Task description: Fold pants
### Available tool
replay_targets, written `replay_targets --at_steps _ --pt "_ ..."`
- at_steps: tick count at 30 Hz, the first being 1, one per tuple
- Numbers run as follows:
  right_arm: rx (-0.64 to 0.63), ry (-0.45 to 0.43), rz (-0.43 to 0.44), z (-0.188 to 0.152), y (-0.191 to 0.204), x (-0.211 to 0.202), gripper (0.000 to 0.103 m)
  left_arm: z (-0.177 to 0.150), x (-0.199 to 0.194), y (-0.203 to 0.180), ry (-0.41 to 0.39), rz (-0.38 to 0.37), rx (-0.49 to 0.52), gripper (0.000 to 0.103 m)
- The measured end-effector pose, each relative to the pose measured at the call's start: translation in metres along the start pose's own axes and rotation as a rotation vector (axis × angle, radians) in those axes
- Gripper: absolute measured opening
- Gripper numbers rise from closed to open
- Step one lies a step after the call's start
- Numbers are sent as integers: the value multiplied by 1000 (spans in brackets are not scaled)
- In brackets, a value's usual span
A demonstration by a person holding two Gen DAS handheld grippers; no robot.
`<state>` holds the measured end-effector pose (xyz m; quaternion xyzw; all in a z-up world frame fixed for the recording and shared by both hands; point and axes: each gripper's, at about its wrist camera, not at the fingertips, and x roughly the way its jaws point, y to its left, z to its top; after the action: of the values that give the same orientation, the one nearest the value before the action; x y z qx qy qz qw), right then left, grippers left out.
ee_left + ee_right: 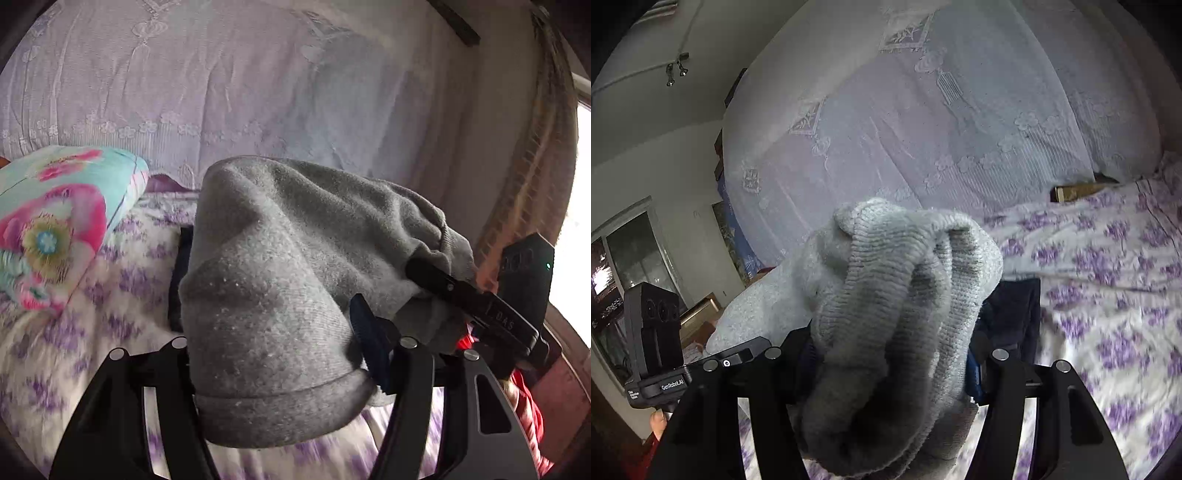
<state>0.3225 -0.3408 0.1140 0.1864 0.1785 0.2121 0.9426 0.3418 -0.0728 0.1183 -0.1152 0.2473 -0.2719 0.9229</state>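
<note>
Pants (280,295), grey and bunched, are hanging lifted above the purple-flowered bedsheet (122,295), stretching between both tools. Left gripper (295,354) is clamping a hemmed end; right gripper (886,354) is pinching the ribbed waistband. Far left, a floral pillow (55,221) is lying.

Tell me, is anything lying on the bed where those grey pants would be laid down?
Yes: a dark blue garment lies on the floral bedsheet just beyond the grey pants, which both hand-held grippers hold up. A floral pillow sits off to the side.
</note>
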Motion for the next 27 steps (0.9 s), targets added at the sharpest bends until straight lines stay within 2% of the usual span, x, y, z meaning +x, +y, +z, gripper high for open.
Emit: replay_targets --at_steps 4,7,8,10,11,12,13,15,16,18,20,22,23,24,25,26,27 --pt "-9 -29 -16 19 -33 60 64 23 58 24 -18 49 -11 61" --pt "44 33 -25 15 -77 117 74 22 111 50 25 116 -28 67" --pt "78 72 -68 6 -97 137 80 16 131 63 57 150 -52 68" --pt "154 164 -208 -22 -139 173 90 -8 173 97 155 200 -154 70" --pt "200 162 -144 -27 -151 175 94 -16 183 106 198 186 -167 71" --pt "236 165 -112 -21 -153 171 94 -13 176 109 174 154 -164 71" --pt "218 149 -147 -12 -144 163 94 -7 165 106 144 170 -149 70" --pt "114 -14 -229 6 -115 130 94 8 134 92 1 281 -78 71" --pt "65 -85 -264 11 -103 115 94 11 123 87 -42 310 -59 77" --pt "-16 -215 -345 18 -78 88 94 16 107 78 -108 326 -51 84" --pt "-95 -243 -344 20 -57 83 93 18 108 72 -113 313 -28 87" --pt "-189 -201 -379 14 -40 100 85 14 124 63 -69 320 36 88" --pt "-229 -168 -405 9 -37 111 74 8 139 59 -24 347 80 90" --pt "-272 -91 -470 0 -39 133 59 7 151 58 25 379 114 91" --pt "-282 16 -525 -9 -51 157 56 -1 169 60 93 415 148 93" --pt "-243 97 -512 -18 -69 173 60 -10 185 66 142 426 161 99" --pt "-176 96 -501 -29 -86 177 76 -13 187 72 145 400 132 99"
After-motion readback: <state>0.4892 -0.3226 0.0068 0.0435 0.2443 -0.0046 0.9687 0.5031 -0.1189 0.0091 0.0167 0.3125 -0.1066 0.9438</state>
